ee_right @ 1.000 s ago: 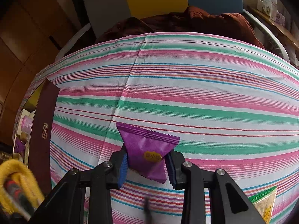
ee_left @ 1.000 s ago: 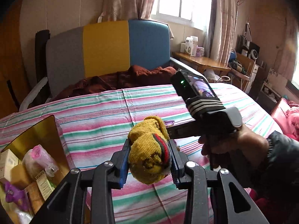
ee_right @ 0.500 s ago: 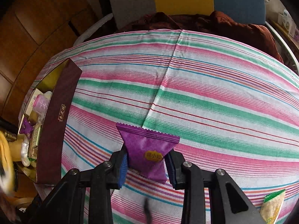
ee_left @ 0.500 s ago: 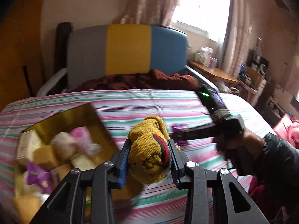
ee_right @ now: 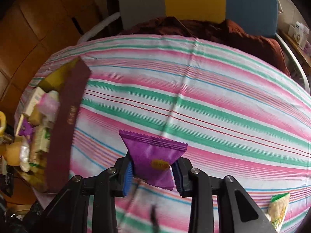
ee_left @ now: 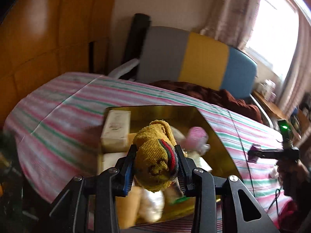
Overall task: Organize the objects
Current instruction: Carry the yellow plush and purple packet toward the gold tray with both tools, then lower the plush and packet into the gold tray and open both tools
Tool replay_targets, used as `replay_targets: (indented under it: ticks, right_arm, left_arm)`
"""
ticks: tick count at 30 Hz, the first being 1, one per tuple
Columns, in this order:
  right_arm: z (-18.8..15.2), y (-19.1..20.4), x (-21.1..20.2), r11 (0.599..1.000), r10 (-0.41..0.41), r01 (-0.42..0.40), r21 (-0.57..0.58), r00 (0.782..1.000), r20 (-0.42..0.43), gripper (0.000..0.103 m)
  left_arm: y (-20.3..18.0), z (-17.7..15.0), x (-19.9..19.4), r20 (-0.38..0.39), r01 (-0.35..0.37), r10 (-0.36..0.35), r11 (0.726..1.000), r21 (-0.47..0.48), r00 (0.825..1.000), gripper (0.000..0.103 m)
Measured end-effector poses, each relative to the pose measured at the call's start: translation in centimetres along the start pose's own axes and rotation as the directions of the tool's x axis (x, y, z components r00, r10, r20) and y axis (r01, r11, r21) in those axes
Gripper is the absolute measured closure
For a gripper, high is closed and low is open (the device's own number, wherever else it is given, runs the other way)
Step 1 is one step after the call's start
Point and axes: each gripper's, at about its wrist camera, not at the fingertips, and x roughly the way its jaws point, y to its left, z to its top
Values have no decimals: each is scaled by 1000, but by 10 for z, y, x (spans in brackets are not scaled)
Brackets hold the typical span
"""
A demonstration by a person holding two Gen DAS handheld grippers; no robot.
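a home bedroom: striped bedsheet (ee_right: 194,89), padded headboard (ee_left: 194,58), curtained window (ee_left: 272,29).

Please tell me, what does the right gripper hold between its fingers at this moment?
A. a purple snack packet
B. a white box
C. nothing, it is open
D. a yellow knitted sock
A: in the right wrist view the right gripper is shut on the purple snack packet, whose zigzag top edge stands above the blue pads, over the striped cloth.

Both wrist views close, angled down, sharing gold box (ee_left: 211,128), striped bedspread (ee_right: 194,101)
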Motion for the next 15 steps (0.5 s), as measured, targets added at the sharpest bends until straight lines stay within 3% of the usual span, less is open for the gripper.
replay_targets:
  ticks: [4,15]
  right_arm:
    - [0,34,-22,999,26,-24,-37,998,51,69]
    - [-12,139,-46,971,215,-203,-127,973,86,69]
  left_arm:
    - [16,-4,-2,5,14,-13,998,-56,1000,65]
    - [-3,-1,13,-20,93,-94,995,-30,995,65]
